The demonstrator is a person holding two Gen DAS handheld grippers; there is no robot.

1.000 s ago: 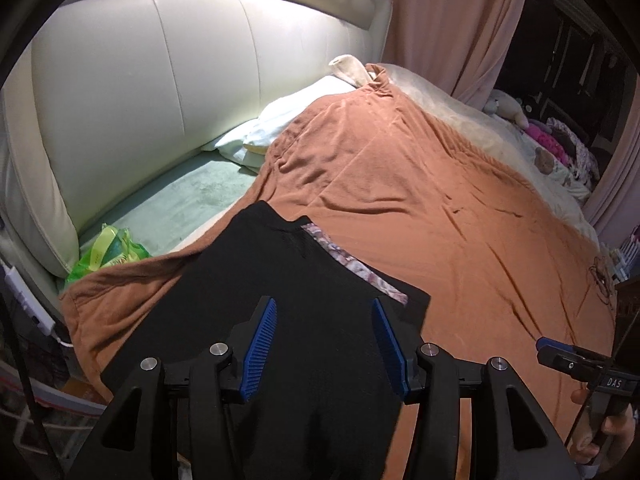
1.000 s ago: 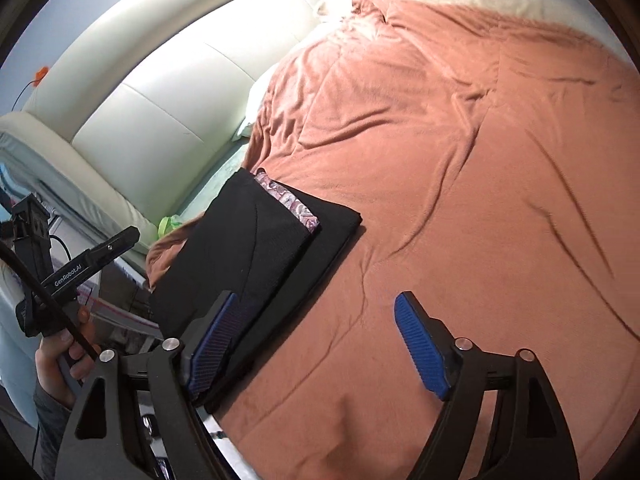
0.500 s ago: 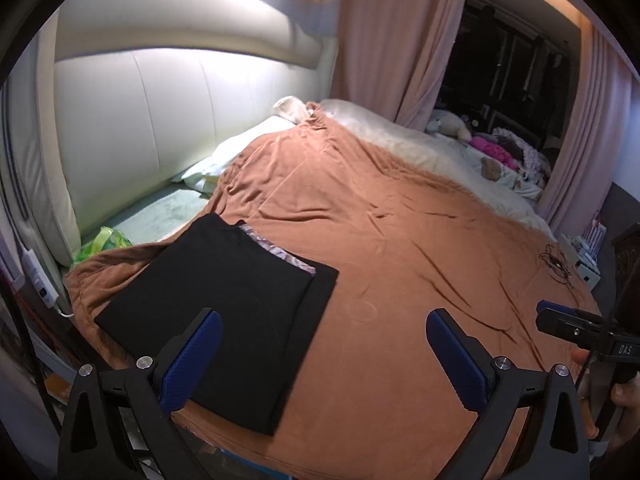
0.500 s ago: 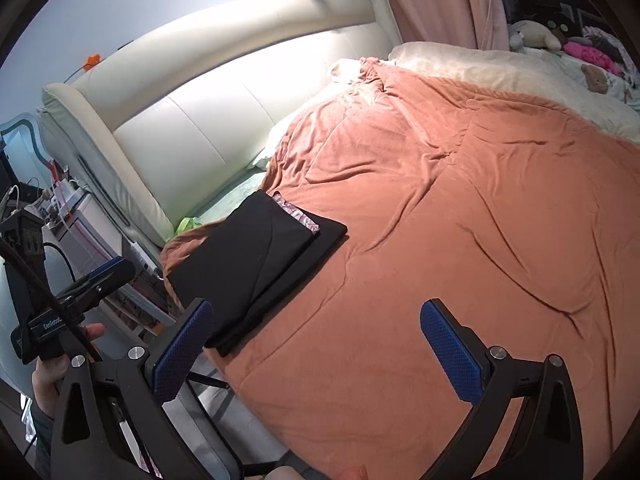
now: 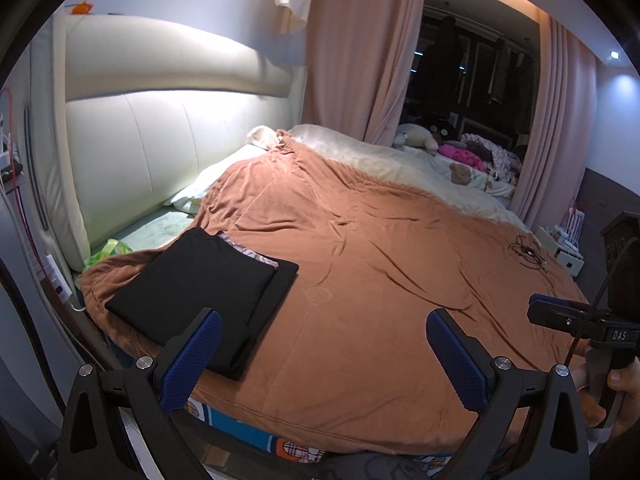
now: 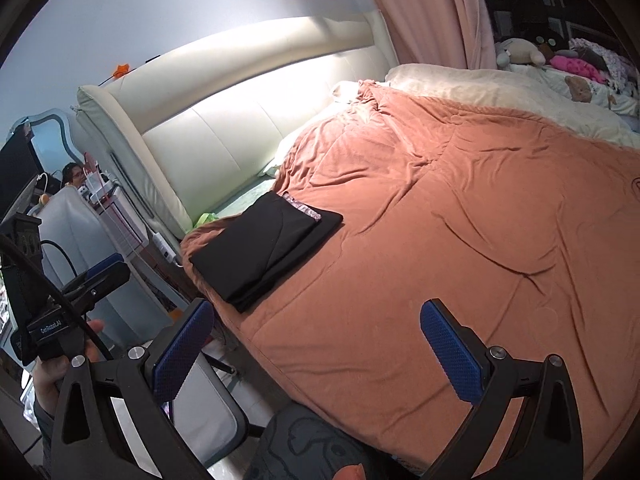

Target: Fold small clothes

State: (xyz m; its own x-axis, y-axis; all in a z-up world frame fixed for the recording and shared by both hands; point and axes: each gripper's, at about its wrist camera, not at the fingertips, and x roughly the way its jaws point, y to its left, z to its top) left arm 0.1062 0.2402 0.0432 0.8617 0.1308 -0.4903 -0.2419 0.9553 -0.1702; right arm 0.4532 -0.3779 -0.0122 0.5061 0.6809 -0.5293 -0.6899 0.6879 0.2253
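Fold judged complete: black garment lying squared on blanket; left gripper and right gripper agape, empty; next garment required.

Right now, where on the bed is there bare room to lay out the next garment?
The orange blanket is bare between the folded black clothes and the black cable. The far edge is crowded with stuffed toys, and pillows line the headboard.
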